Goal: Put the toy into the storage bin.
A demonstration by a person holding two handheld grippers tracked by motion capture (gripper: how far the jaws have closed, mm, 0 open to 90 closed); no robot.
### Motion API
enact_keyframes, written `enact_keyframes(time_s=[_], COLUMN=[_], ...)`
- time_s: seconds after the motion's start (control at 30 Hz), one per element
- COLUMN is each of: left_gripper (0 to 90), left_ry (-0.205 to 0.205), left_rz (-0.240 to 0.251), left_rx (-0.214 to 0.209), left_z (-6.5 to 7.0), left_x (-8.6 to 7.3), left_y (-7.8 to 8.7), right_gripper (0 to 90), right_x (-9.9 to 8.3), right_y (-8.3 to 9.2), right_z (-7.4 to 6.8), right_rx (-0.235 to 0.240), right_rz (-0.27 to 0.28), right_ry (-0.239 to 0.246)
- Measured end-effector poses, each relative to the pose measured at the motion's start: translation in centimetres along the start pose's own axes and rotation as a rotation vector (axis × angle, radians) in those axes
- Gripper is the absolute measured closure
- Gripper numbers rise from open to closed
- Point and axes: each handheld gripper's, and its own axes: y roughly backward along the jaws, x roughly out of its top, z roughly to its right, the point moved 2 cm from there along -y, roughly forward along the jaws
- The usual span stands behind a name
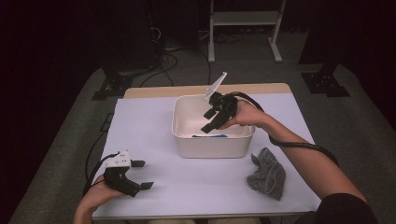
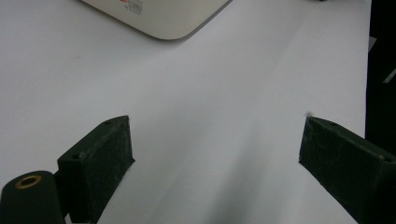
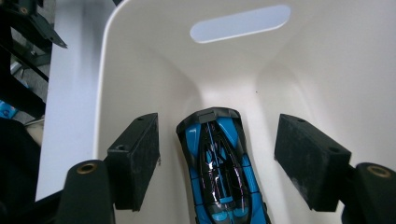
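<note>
Two grippers are at work over a table covered with a white sheet [image 1: 187, 182]; the right gripper [image 1: 211, 116] hangs above the open top of a white bin [image 1: 212, 144] that stands near the middle of the table, while the left gripper [image 1: 140, 175] rests low at the near left corner, well apart from the bin.

In the right gripper view the jaws stand apart with clear air on either side of a blue and black toy car [image 3: 219, 163]; the car lies on the bin's floor, lengthwise between the two pads as seen from above, but neither pad touches it; nothing is held. The bin's end wall, with its long oval handle slot [image 3: 240, 23], rises beyond the car's far end. From the high view only a sliver of blue shows over the bin's near rim, beneath the right gripper's tips.

The left gripper's jaws are spread wide over bare sheet in the left gripper view, with nothing between them; a rounded corner of the bin [image 2: 163, 23] sits at the top of that view, some way ahead.

A crumpled grey cloth [image 1: 267, 175] lies on the sheet just to the right of the bin's near right corner, beside the person's right forearm; it touches neither the bin nor either gripper.
</note>
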Motion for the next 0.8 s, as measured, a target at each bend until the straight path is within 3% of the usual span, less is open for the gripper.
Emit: enact_keyframes(time_s=[0.43,0.8], left_gripper=[8.7,8.7], left_ry=[-0.006,-0.011], left_rz=[0.005,0.004], left_rx=[0.006,0.005], left_z=[0.2,0.2], left_x=[0.2,0.2], left_y=[0.1,0.1], right_gripper=[28.7,28.2], right_x=[0.1,-1.0], right_y=[2.7,5.1], right_z=[-0.9,-1.7], right_rx=[-0.024,-0.065], right_rz=[0.044,0.068], right_ry=[-0.001,-0.020])
